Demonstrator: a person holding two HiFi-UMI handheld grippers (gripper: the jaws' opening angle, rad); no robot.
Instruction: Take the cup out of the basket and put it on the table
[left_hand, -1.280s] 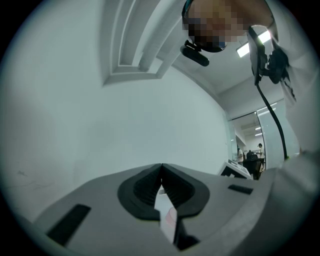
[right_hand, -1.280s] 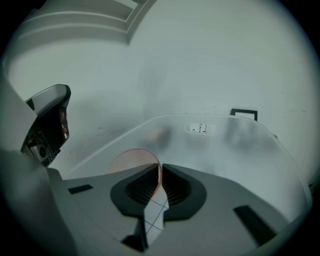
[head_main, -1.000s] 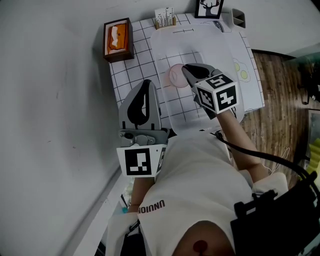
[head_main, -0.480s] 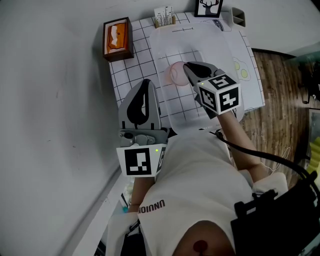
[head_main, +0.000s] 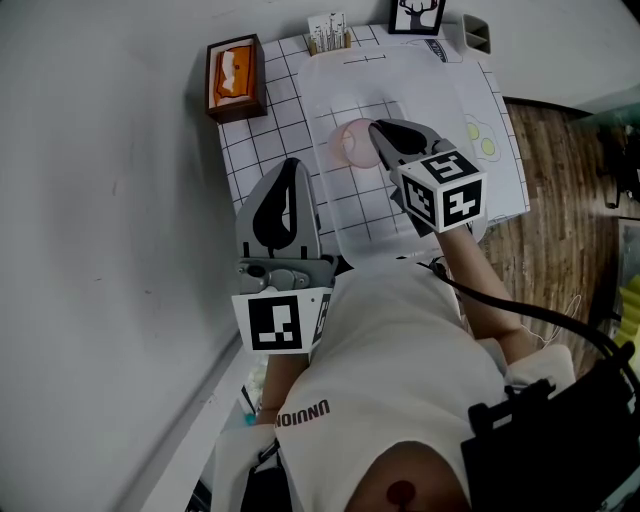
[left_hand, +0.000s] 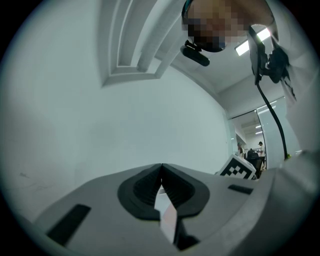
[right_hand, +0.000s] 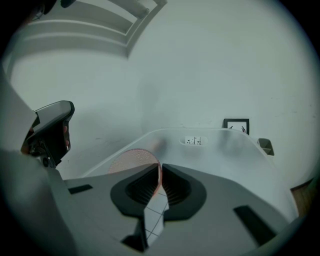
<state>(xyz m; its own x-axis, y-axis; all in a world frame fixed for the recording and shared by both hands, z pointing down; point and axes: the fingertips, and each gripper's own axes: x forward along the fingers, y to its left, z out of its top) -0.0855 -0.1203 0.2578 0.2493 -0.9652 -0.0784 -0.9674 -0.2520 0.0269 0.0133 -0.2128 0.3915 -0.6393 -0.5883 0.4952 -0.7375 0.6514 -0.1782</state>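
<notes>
A translucent pink cup (head_main: 351, 144) hangs over the inside of the translucent white basket (head_main: 322, 80), which stands on the grid-patterned table (head_main: 262, 140). My right gripper (head_main: 376, 131) is shut on the cup's rim. The right gripper view shows the pink cup (right_hand: 131, 161) pinched at the tips of the right gripper (right_hand: 160, 168), with the basket wall (right_hand: 227, 146) behind it. My left gripper (head_main: 291, 170) is shut on nothing, held near the table's front left and apart from the basket. In its own view the left gripper (left_hand: 161, 167) faces a bare wall.
A wooden tissue box (head_main: 237, 78) stands at the table's far left corner. Along the back edge are a card holder (head_main: 329, 33), a framed deer picture (head_main: 419, 15) and a small grey container (head_main: 477, 35). Wooden floor (head_main: 560, 200) lies to the right.
The right gripper has shifted slightly with the pink cup, which now sits a little farther away and higher in the head view. The left gripper has not moved.
</notes>
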